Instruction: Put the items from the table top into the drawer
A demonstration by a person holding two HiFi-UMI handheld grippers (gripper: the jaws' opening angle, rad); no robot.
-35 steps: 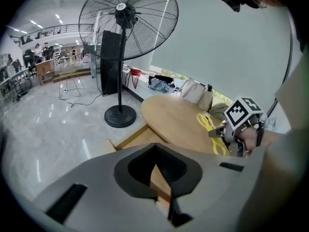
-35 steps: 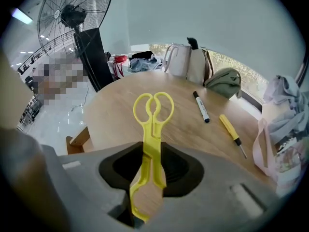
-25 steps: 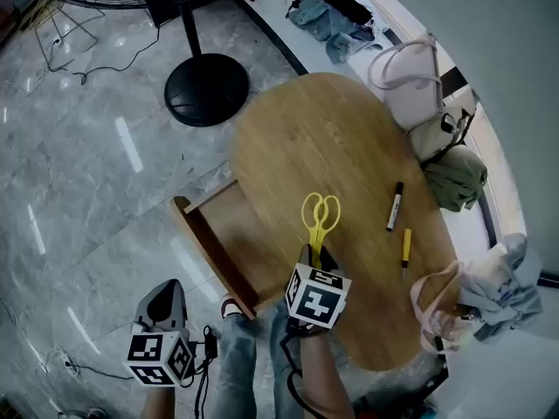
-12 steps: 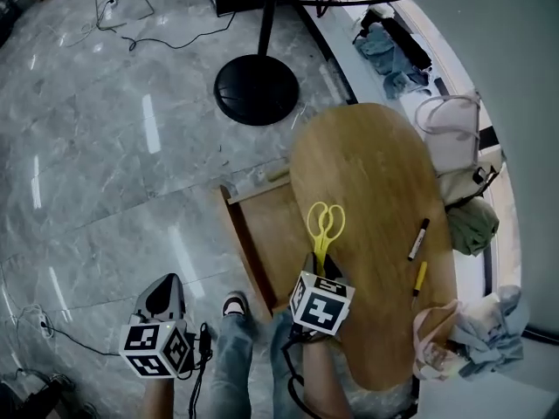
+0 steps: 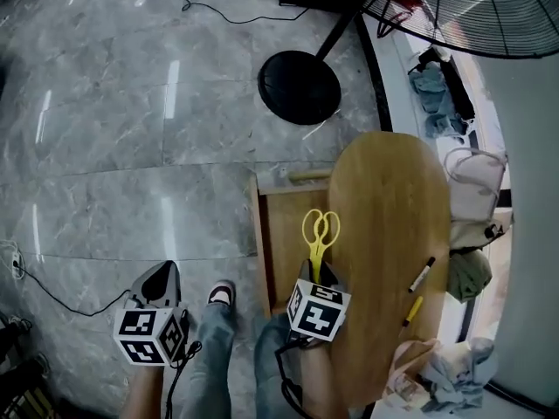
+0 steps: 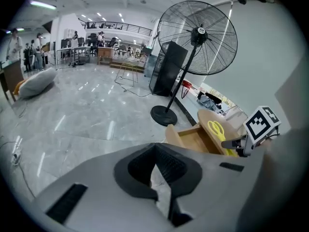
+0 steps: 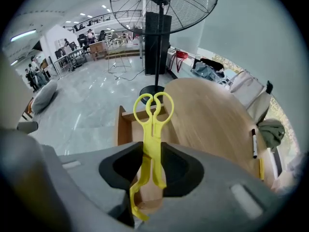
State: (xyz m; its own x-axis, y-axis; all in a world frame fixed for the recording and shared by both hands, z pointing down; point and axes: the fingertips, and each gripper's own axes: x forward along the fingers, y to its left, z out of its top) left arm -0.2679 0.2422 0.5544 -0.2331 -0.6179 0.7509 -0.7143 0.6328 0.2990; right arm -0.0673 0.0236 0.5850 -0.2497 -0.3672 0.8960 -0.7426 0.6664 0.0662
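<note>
Fingers [image 7: 179, 169] of your right gripper [image 5: 316, 271] clamp yellow scissors [image 5: 320, 232] by the blade end, loops above the open drawer [image 5: 281, 234] beside the worktop [image 5: 389, 216]. Left gripper [image 5: 162, 279] fingers together, empty, over the floor.

No lettering seems legible anywhere; the views are too coarse.
</note>
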